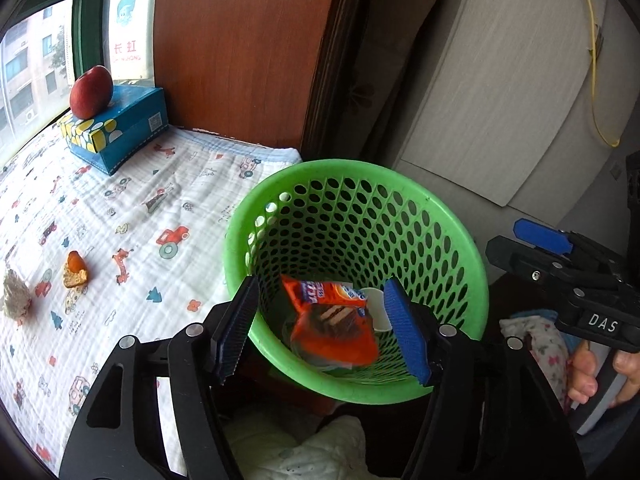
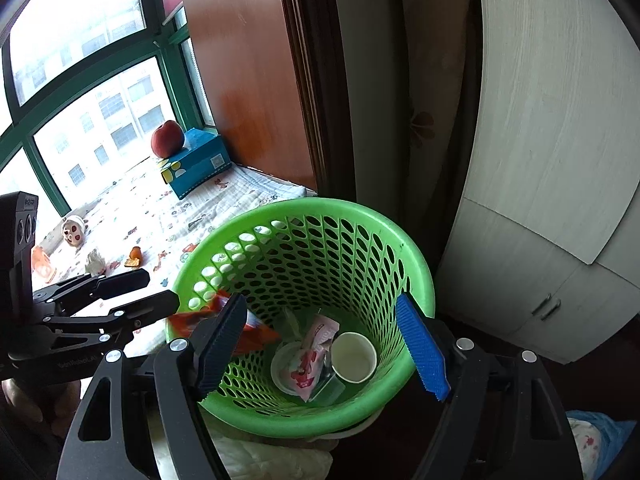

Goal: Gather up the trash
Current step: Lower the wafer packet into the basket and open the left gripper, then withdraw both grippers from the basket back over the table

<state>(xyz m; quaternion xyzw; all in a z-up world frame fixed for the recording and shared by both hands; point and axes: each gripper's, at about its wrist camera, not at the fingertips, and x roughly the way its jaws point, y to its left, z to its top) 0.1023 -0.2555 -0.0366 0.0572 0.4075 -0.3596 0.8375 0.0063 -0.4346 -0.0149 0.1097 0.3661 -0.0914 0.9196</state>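
Observation:
A green perforated basket [image 1: 360, 168] [image 2: 320, 204] stands beside a bed with a printed sheet [image 1: 132, 208]. My left gripper [image 1: 320, 284] [image 2: 160, 290] hangs open over the basket's near rim. An orange snack wrapper [image 1: 332, 320] [image 2: 256, 330] lies loose below its fingers, touching neither pad. My right gripper [image 2: 320, 300] [image 1: 504, 238] is open above the basket with nothing between its fingers. A paper cup [image 2: 354, 356] and a pink packet [image 2: 312, 360] lie at the bottom. On the sheet sit an orange peel [image 1: 75, 270] [image 2: 134, 258] and a crumpled tissue [image 1: 16, 292] [image 2: 95, 262].
A red apple [image 1: 91, 92] [image 2: 167, 139] rests on a blue tissue box [image 1: 116, 132] [image 2: 198, 168] by the window. A small white figure [image 2: 74, 232] sits farther along the sheet. A brown panel [image 1: 240, 48] and a pale cabinet [image 1: 500, 100] stand behind the basket. A hand [image 1: 592, 372] holds the right gripper.

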